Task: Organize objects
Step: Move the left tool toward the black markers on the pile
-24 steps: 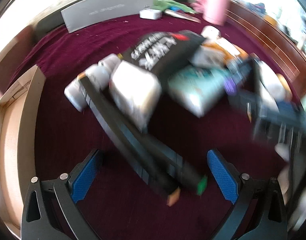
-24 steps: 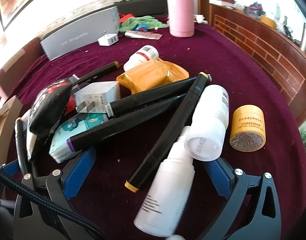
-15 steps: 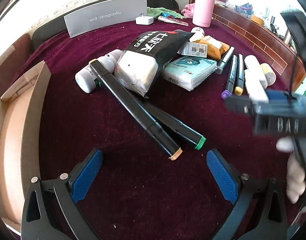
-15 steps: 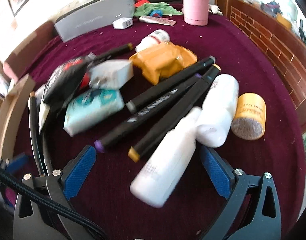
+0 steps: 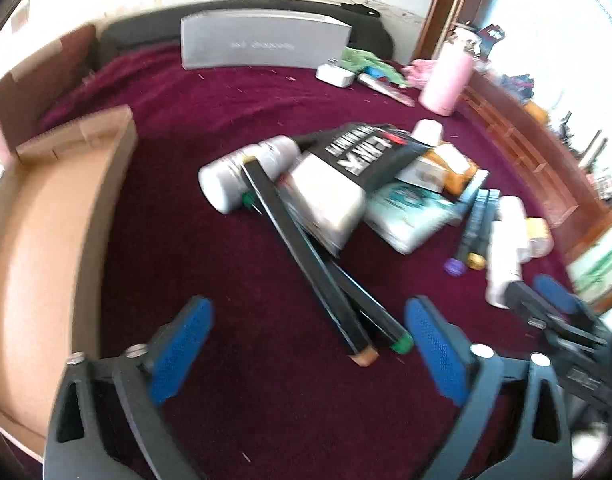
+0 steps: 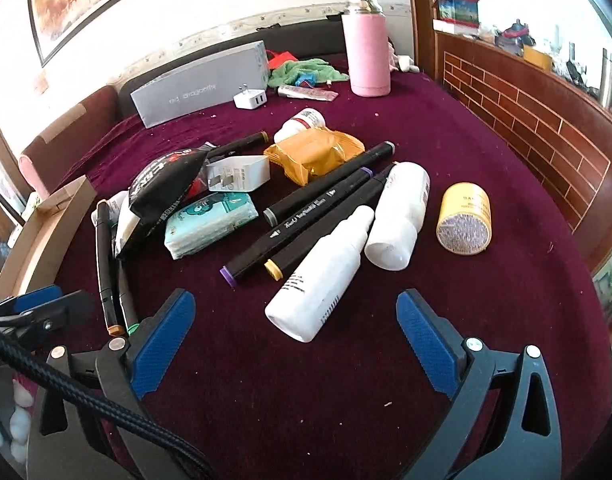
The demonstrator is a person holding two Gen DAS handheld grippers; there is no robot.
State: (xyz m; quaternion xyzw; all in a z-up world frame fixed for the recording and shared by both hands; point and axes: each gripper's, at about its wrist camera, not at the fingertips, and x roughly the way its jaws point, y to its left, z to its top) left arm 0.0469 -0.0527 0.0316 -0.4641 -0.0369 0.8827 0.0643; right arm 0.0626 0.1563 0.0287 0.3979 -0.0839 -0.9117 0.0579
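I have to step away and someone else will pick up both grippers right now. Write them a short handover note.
Left gripper: jaws open, empty, over the near ends of two black markers.
Right gripper: jaws open, empty, just short of the white spray bottle.
Things: the pile on the maroon cloth holds three more markers, a white bottle, a yellow jar, a tissue pack, a black pouch, a charger and an orange packet. The cardboard box is at the left.
Done: nothing appears sorted.
Left: everything in the pile.

The grey box (image 6: 202, 84) reads "red dragonfly" (mirrored) — other labels are too blurred or small.
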